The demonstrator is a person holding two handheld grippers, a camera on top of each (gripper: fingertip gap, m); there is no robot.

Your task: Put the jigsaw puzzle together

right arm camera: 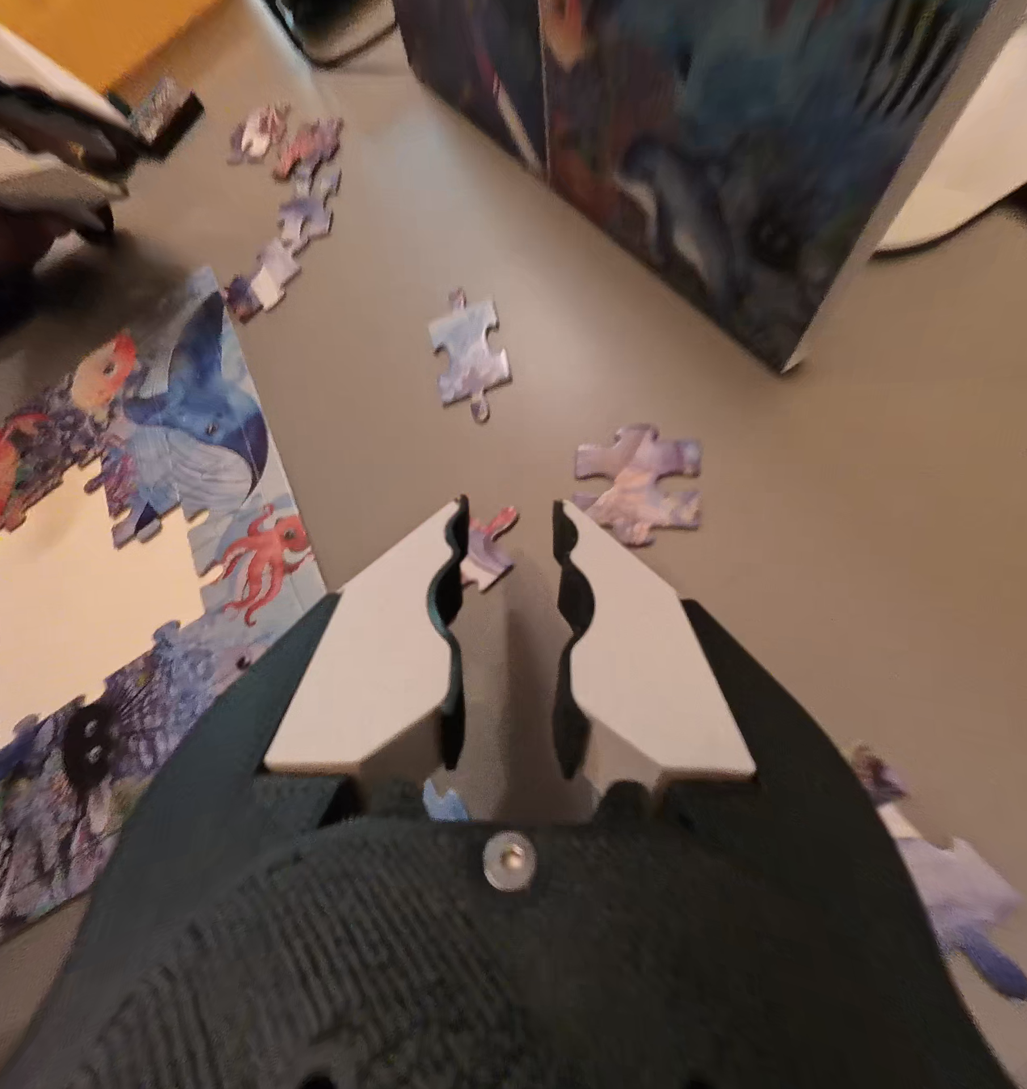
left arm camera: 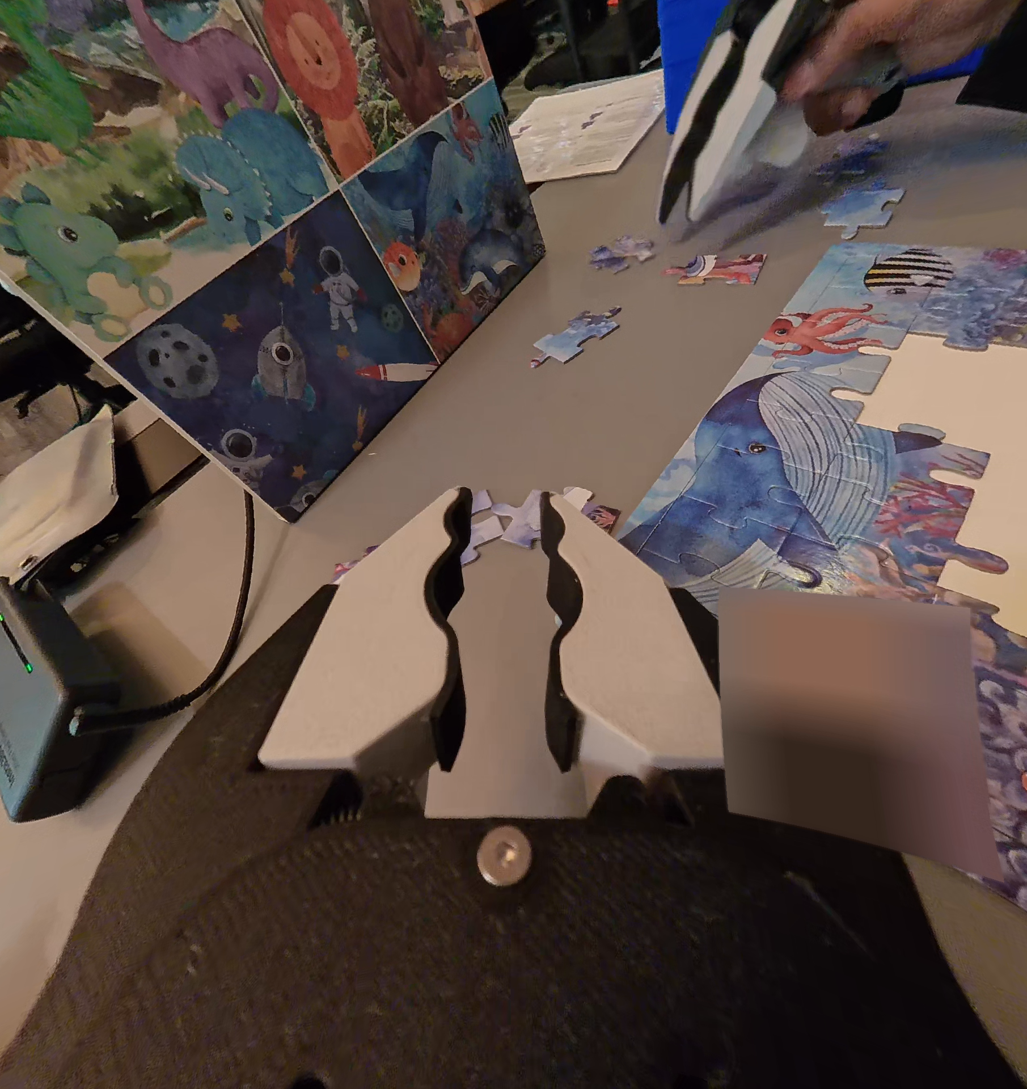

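A partly built sea-picture jigsaw with a whale and an octopus lies on the grey table, its middle bare white; it also shows in the right wrist view. My left gripper is open and empty, with a few loose pieces just past its tips. My right gripper is open and empty above a small red-and-purple piece, which lies by its left finger. A purple piece lies just to the right, a pale blue piece farther ahead. The right gripper shows blurred in the left wrist view, held by a hand.
The picture-covered puzzle box stands at the left and also shows in the right wrist view. More loose pieces lie between box and jigsaw. A white sheet lies behind. A dark device with a cable sits left. Spacing between my two grippers at the tips: around 25 cm. The small red-and-purple piece is closer to my right gripper, around 4 cm from its tips; the left tips are 25 cm off. It turns up in the left wrist view as well.
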